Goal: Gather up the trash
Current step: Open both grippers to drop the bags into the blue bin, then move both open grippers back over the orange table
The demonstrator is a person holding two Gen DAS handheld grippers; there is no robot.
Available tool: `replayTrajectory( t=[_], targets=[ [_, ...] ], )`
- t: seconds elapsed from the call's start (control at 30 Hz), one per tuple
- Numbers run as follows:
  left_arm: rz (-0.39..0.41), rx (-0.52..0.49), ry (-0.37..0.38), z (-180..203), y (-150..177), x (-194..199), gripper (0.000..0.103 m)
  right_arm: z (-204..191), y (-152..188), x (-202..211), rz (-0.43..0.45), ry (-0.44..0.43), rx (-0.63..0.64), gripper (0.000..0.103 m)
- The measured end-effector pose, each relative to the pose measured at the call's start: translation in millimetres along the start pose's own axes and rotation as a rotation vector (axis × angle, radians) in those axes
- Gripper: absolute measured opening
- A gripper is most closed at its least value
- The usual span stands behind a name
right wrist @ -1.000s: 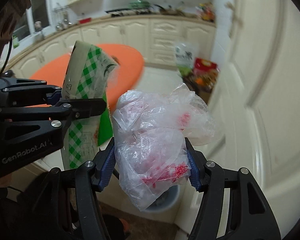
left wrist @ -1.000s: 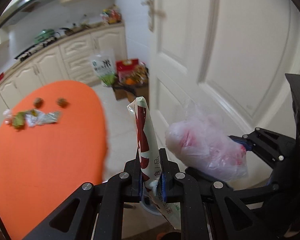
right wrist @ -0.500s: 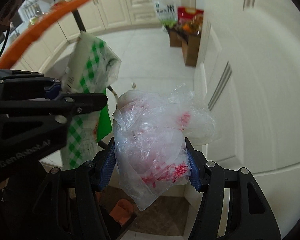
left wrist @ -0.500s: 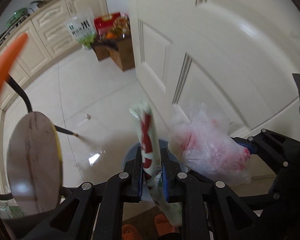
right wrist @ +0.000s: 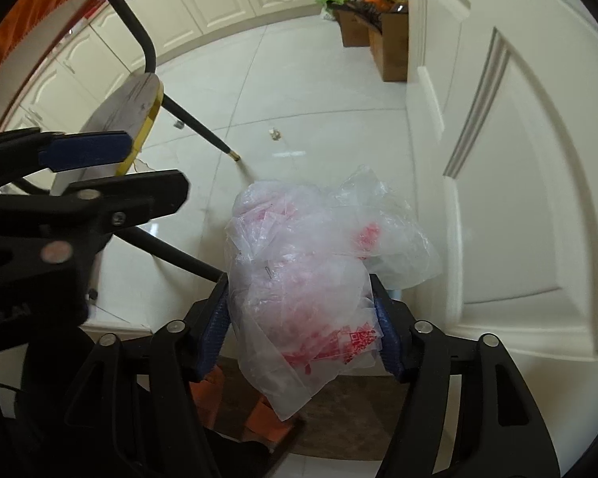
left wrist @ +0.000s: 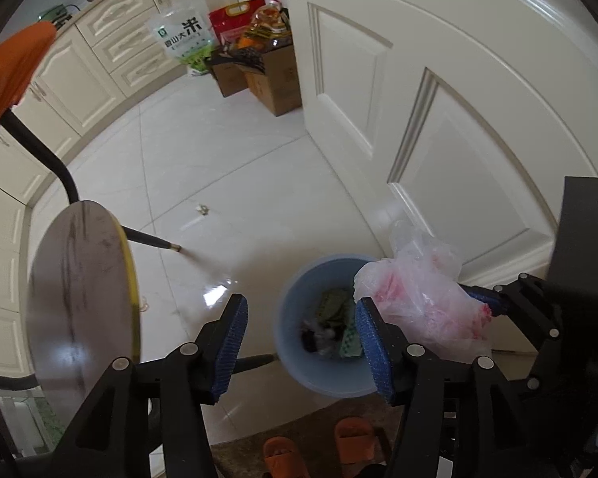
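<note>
My left gripper is open and empty above a blue trash bin on the floor. The green checked wrapper lies inside the bin with other dark trash. My right gripper is shut on a crumpled clear plastic bag with red print. That bag also shows in the left wrist view, held just right of the bin's rim. The left gripper shows at the left of the right wrist view.
A round stool with black legs stands left of the bin. A white door is to the right. Cardboard boxes and a rice bag sit by the cabinets. A small scrap lies on the tiles. Orange slippers are below.
My left gripper has opened and let go of the wrapper, which now lies in the bin. Both grippers have tilted further down toward the floor. The right still holds the bag.
</note>
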State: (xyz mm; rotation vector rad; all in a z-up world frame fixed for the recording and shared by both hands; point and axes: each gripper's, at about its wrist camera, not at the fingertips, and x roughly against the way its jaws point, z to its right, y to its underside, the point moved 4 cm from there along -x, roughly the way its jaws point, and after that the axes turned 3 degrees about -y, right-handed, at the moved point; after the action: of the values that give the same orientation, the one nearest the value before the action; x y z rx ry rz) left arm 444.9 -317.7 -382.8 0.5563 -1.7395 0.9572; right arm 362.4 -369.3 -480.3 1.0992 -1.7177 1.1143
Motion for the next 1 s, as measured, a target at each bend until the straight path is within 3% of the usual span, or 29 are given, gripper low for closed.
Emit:
replayTrajectory(
  t=[0.1,0.3,0.43,0.6,0.83,1.0],
  targets=[
    [0.003,0.004,0.016,1,2,6,0.054,-3,3,5,0.004,0.004,-0.006,0.084],
    [0.053,0.017,0.038,2,14,50,0.056,-21,4,38,0.043,0.006,0.012,0.092],
    [0.118,0.011,0.053,4,26,93,0.056,-39,8,78,0.092,0.038,0.034,0.092],
    [0.248,0.012,0.068,-4,44,165,0.057,-72,10,144,0.202,0.083,0.073,0.093],
    [0.459,0.068,0.036,-58,70,263,0.083,-135,-24,221,0.365,0.076,0.157,0.102],
    [0.53,0.124,-0.051,-127,93,296,0.087,-195,-67,236,0.416,0.059,0.259,0.102]
  ],
)
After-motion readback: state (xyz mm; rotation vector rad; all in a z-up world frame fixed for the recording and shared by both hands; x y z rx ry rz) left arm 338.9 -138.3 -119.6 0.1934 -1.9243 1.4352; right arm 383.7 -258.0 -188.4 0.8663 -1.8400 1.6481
